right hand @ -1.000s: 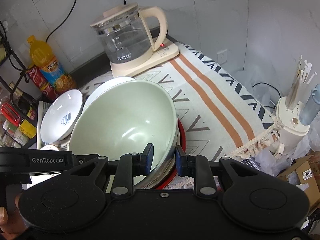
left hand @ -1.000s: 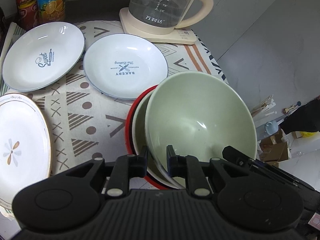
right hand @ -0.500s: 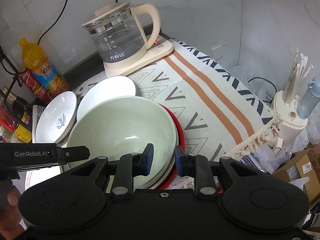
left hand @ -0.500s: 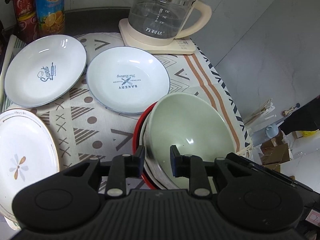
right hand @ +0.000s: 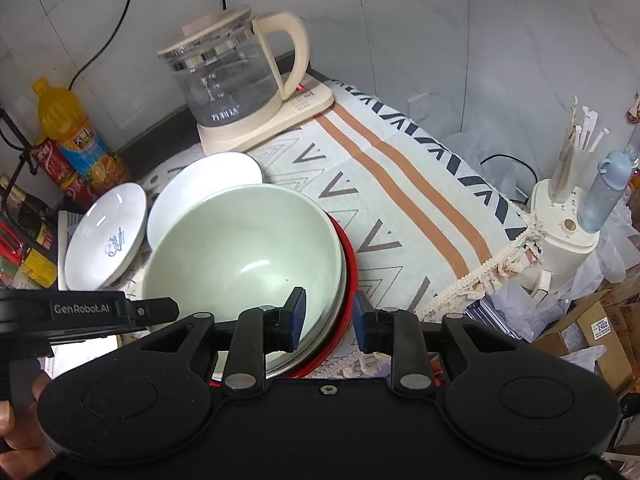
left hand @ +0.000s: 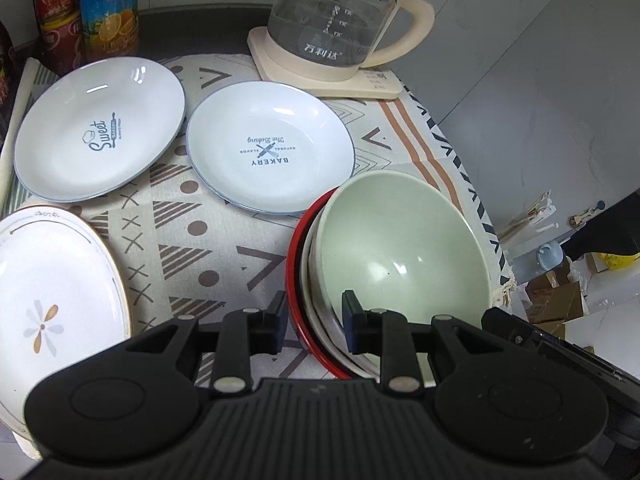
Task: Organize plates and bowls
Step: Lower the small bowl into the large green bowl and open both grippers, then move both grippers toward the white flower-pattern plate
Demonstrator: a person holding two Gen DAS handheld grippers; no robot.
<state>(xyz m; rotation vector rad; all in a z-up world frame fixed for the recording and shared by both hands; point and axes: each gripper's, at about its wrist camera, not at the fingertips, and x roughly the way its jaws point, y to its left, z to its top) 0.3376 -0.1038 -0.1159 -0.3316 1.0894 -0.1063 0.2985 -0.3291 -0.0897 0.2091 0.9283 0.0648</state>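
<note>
Your left gripper low at the near-left rim of the green bowl, jaws parted astride the stacked rims, gripping nothing — your right gripper likewise at the near-right, bowl nested in the red-rimmed dish near the tablecloth's fringed edge, Bakery plate just behind.

A pale green bowl sits upright, nested atop a whitish bowl inside a red-rimmed one, the stack near the right edge of the patterned tablecloth. Just behind it lies a white "BAKERY" plate with a thin blue rim, its near edge meeting the stack (whether it touches is unclear). A matching "Sweet" plate lies at the back left corner, and a gold-rimmed flower plate at the front left.
</note>
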